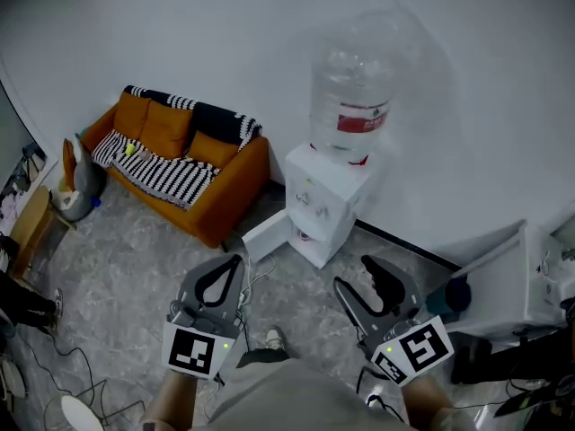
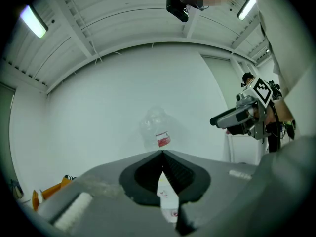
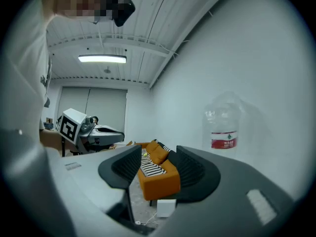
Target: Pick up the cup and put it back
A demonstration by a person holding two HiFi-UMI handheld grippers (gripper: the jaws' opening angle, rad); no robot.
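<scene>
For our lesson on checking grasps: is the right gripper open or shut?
Open. The right gripper shows its jaws apart in its own view, only the distant orange sofa visible through the gap.

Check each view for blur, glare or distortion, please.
Head view: bottle smeared and ghosted, sofa fairly sharp, wall line bowed. Left gripper view: strong fisheye, black corners, bottle faint and blurred, lamp blown out. Right gripper view: same fisheye and dark corners, sofa crisp, bottle ghosted.
</scene>
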